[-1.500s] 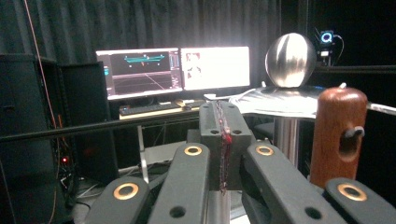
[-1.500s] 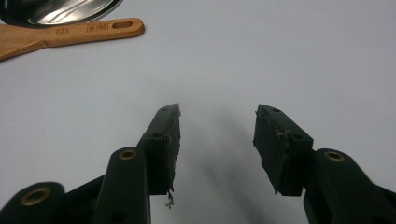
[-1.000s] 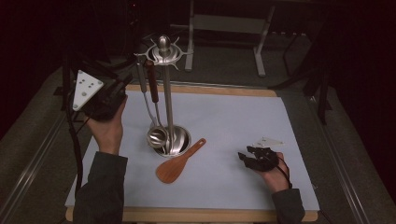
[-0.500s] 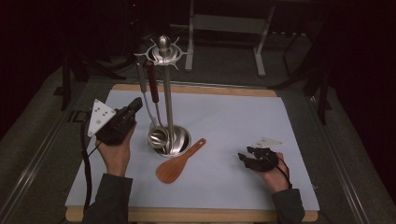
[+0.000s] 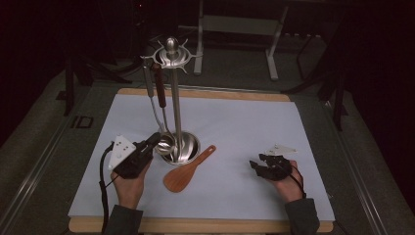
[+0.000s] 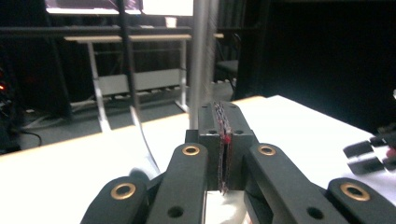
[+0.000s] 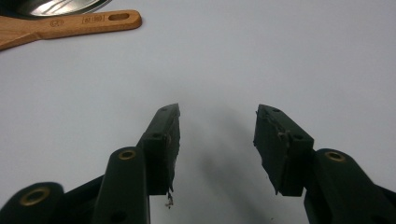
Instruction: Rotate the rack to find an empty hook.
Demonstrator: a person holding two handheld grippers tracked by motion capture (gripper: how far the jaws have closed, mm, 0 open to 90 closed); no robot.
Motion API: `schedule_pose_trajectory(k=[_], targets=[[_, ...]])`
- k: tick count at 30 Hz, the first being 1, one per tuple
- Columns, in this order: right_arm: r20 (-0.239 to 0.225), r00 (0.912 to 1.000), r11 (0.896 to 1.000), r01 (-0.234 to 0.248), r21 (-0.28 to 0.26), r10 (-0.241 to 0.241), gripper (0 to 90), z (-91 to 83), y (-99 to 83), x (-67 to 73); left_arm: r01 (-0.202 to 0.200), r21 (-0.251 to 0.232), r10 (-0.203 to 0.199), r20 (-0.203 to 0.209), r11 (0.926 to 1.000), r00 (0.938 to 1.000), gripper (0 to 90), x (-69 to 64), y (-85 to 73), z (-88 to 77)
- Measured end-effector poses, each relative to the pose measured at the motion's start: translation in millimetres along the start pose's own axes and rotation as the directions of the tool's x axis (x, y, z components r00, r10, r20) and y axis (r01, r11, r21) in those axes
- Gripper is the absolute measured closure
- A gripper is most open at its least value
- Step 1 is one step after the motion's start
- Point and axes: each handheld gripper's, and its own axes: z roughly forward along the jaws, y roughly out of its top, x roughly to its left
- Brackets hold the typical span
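Observation:
A steel utensil stand (image 5: 172, 98) rises from a round base on the white mat (image 5: 244, 117). From its top hooks hang a steel ladle (image 5: 165, 143) and a brown-handled utensil (image 5: 159, 90). A wooden spatula (image 5: 183, 176) lies flat just right of the base. My left gripper (image 5: 152, 140) sits low on the mat, its tips by the ladle bowl. In the left gripper view its jaws (image 6: 223, 116) are shut with nothing between them, in front of the stand's pole (image 6: 203, 51). My right gripper (image 5: 254, 165) rests on the mat, open and empty (image 7: 217, 112).
The mat lies on a wooden board (image 5: 205, 226) over a dark table with a rail along its left side. A light-framed table (image 5: 240, 24) stands behind in the dark room. In the right gripper view the spatula handle (image 7: 70, 25) lies ahead at the left.
My left hand has come down from beside the stand's upper part to the mat and moved right, toward the ladle bowl. The right hand has kept still.

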Motion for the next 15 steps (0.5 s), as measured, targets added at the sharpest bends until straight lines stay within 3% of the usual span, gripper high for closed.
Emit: schedule_pose_trajectory(k=[4,6,8,12,15], targets=[[0.001,1.0,1.0,0.001,-0.001,-0.001,50.4,-0.4,-0.1,-0.1,-0.03,0.034,0.029,0.027,0.999,0.9992,87.7,-9.4,-14.5,0.4],[0.003,1.0,1.0,0.002,-0.002,-0.002,50.3,-0.7,-0.1,-0.4,-0.031,0.044,0.03,0.028,0.9986,0.9992,87.0,-10.3,-17.3,0.9],[0.002,1.0,1.0,0.002,-0.002,-0.002,50.3,-0.7,-0.1,-0.3,-0.019,0.079,0.016,0.041,0.9967,0.999,86.8,-12.6,-29.9,3.7],[0.002,1.0,1.0,0.003,-0.004,-0.003,50.2,-1.2,-0.2,-0.7,-0.049,0.145,0.04,0.064,0.9881,0.9971,85.6,-18.2,-46.6,7.3],[0.003,1.0,1.0,-0.004,-0.004,0.004,50.2,-1.7,-0.4,-1.1,-0.046,0.175,0.035,0.07,0.9835,0.997,84.2,-19.4,-58.3,9.0]])
